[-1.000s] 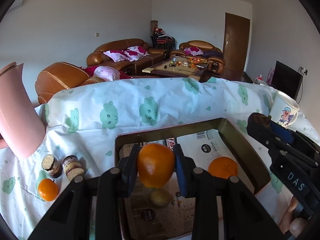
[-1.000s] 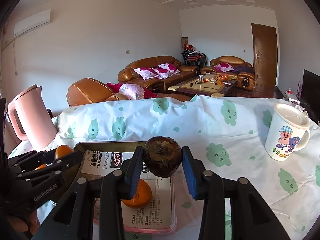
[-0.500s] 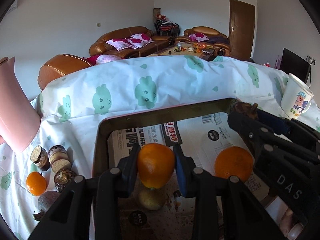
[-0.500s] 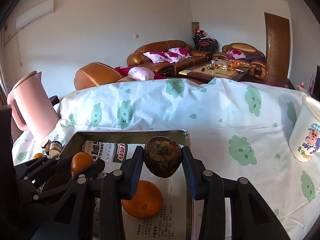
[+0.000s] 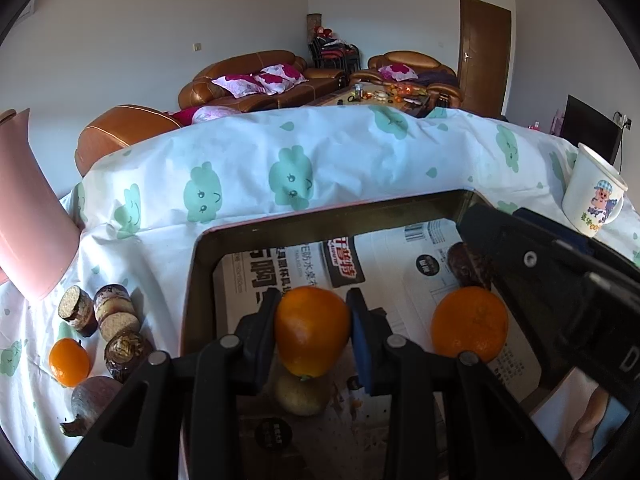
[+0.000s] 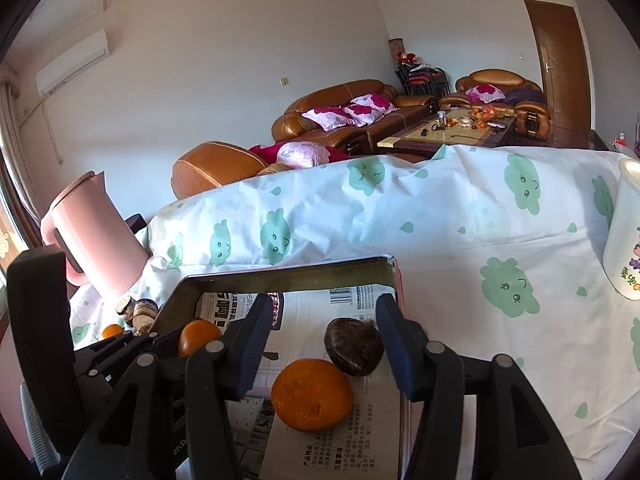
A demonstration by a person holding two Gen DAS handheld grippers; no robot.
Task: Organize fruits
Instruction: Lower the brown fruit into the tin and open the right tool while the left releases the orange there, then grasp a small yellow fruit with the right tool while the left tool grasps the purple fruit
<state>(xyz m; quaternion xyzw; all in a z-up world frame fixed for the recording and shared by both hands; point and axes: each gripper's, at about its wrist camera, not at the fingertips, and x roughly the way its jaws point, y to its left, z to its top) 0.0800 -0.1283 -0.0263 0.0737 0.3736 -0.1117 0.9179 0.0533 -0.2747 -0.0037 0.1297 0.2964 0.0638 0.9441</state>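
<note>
My left gripper [image 5: 313, 322] is shut on an orange [image 5: 312, 330] and holds it over the newspaper-lined tray [image 5: 320, 220]. A yellowish fruit [image 5: 302, 396] lies in the tray under it, and a second orange [image 5: 470, 324] lies to the right. My right gripper [image 6: 320, 340] is open over the tray's right side. A dark brown fruit [image 6: 354, 346] lies on the newspaper between its fingers, next to the second orange [image 6: 312, 394]. The tray's rim also shows in the right wrist view [image 6: 288, 276].
Left of the tray on the cloud-print cloth lie a small orange [image 5: 69, 362], several brown cut pieces [image 5: 106, 314] and a purplish fruit [image 5: 94, 400]. A pink kettle [image 5: 28, 216] stands at far left, a white mug [image 5: 596, 196] at far right.
My right gripper has lowered over the tray, opened and let go of the dark brown fruit, which now lies on the newspaper. My left gripper has lowered with its orange.
</note>
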